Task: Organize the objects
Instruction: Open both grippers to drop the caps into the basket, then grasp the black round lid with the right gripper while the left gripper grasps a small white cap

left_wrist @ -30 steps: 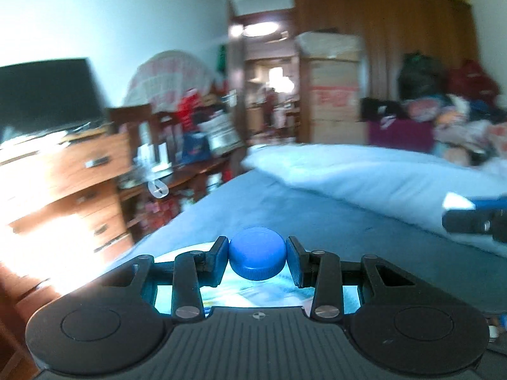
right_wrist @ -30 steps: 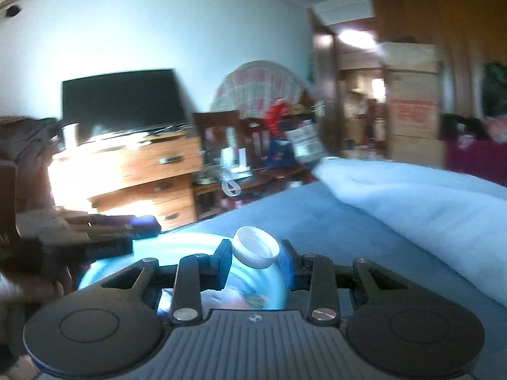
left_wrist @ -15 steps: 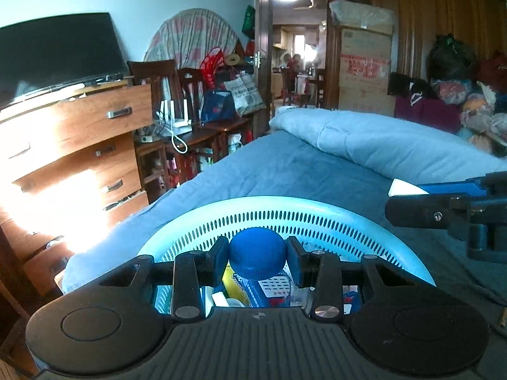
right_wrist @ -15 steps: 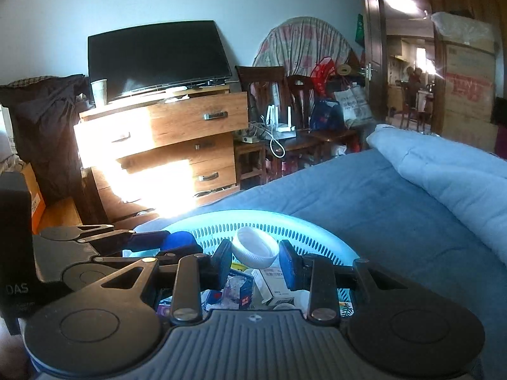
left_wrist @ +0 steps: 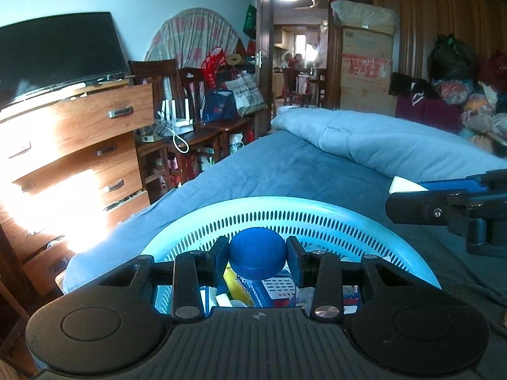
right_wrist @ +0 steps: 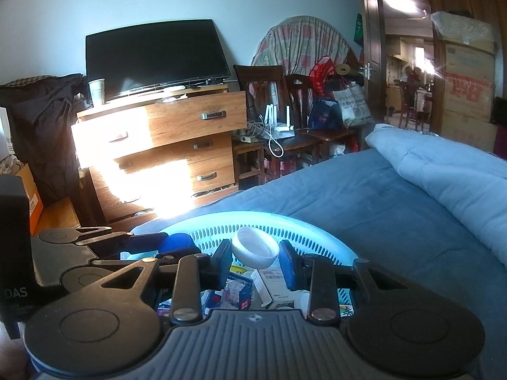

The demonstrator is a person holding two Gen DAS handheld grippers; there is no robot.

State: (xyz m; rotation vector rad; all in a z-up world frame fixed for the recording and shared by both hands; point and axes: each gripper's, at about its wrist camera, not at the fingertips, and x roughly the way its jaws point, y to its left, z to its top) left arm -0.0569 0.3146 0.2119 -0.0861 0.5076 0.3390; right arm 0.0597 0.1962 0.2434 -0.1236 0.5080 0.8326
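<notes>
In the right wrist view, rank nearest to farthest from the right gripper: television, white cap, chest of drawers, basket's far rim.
1. white cap, between the right gripper fingers.
2. basket's far rim, just beyond, ahead.
3. chest of drawers, off the bed, left of centre.
4. television, on top of the drawers, against the wall.

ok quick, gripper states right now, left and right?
Left gripper: closed on the blue cap, over the basket.
Right gripper: closed on the white cap, over the same basket.
</notes>
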